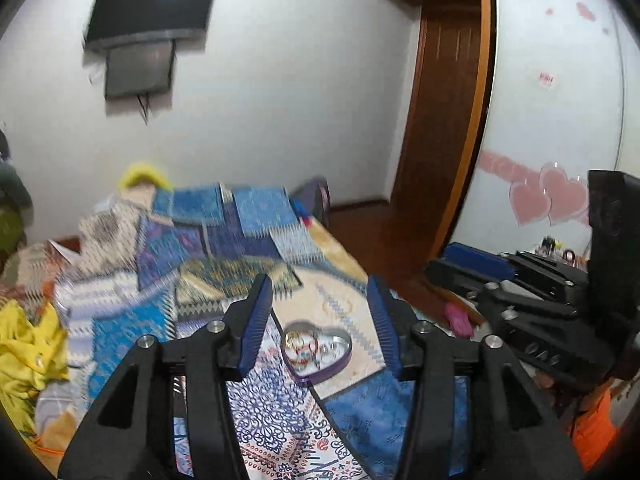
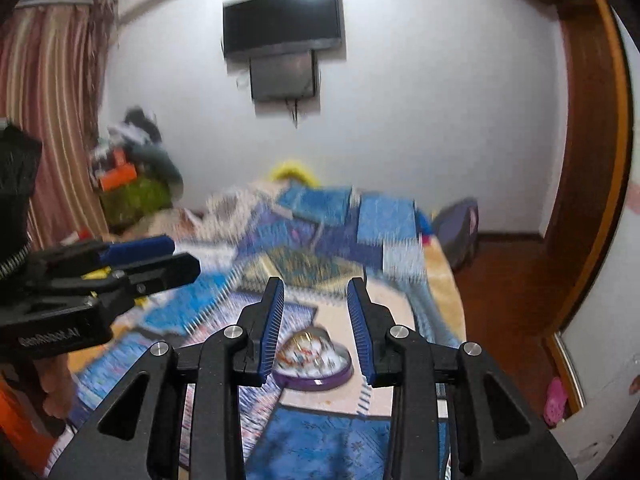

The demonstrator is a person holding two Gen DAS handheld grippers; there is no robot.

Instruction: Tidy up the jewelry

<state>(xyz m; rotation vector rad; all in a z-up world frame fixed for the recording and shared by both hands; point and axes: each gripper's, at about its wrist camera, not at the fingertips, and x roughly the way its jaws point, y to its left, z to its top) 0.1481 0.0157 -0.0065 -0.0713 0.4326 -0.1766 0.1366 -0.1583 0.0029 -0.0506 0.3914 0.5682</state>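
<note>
A heart-shaped purple tin (image 1: 317, 354) lies open on the patterned bed cover, with several small jewelry pieces (image 1: 305, 349) inside. My left gripper (image 1: 320, 320) is open and empty, held above and just before the tin. The tin also shows in the right wrist view (image 2: 314, 364), blurred. My right gripper (image 2: 316, 328) is open and empty, its blue pads either side of the tin in view. The right gripper shows at the right edge of the left wrist view (image 1: 520, 280). The left gripper shows at the left of the right wrist view (image 2: 120, 268).
The bed (image 1: 224, 240) is covered by a blue patchwork quilt. Yellow cloth (image 1: 28, 352) lies at its left edge. A TV (image 2: 282, 20) hangs on the far wall. A wooden door frame (image 1: 452, 120) and wardrobe with pink hearts (image 1: 548, 196) stand right.
</note>
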